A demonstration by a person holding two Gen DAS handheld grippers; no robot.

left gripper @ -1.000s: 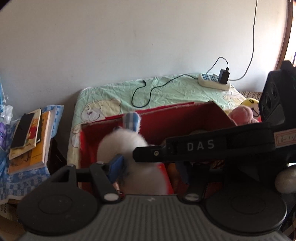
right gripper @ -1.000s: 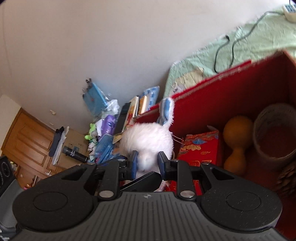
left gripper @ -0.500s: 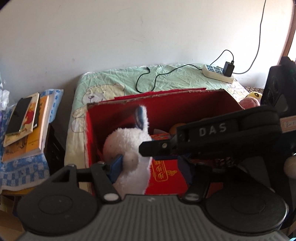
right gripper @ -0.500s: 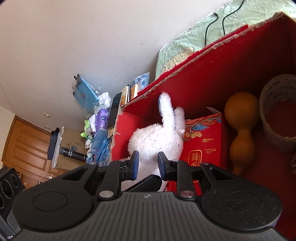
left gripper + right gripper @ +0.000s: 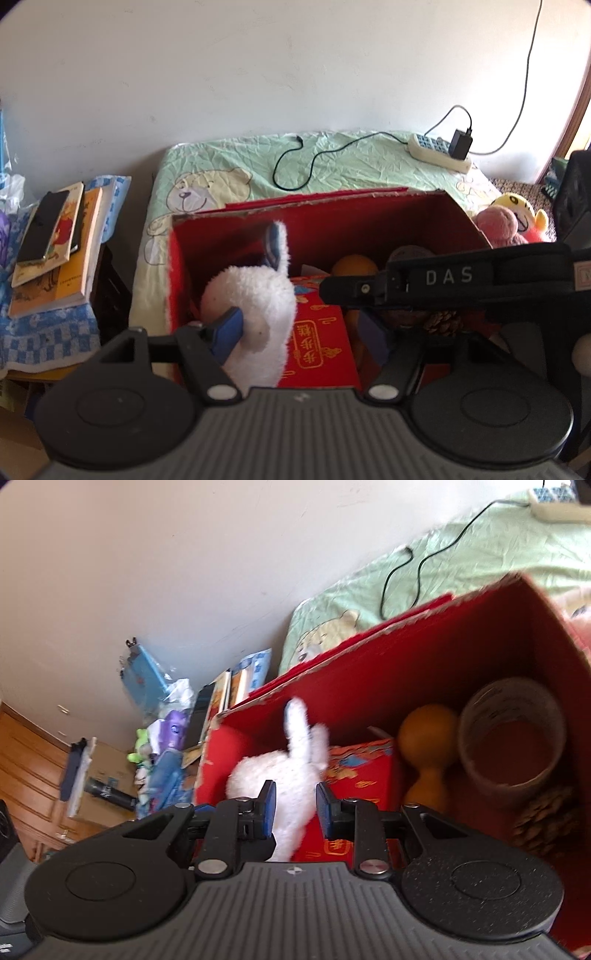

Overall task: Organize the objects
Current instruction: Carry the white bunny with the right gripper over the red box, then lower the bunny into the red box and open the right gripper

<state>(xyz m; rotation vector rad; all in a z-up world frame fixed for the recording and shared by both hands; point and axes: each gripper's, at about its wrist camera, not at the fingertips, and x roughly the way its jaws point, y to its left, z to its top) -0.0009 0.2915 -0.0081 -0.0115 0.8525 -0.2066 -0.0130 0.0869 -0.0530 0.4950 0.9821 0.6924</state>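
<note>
Nearest, the right gripper (image 5: 292,805) has its fingers parted around the white plush rabbit (image 5: 284,775), which sits in the left end of the red box (image 5: 436,657). The left gripper (image 5: 301,328) gapes wide. Best to withdraw straight, without snagging fur. Farther right stands a gourd (image 5: 424,738).

Left gripper (image 5: 301,328) spread wide; right gripper (image 5: 293,805) parted.

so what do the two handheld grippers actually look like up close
Both look alike: a grey ribbed body flanked by two round black discs, with angular black arms carrying silver screws and ending in blue finger pads. The left gripper shows this layout, as does the right gripper. In the left wrist view, the right unit's black side bears white letters "DAS" and a small paper label. No cables or sleeves are visible.
</note>
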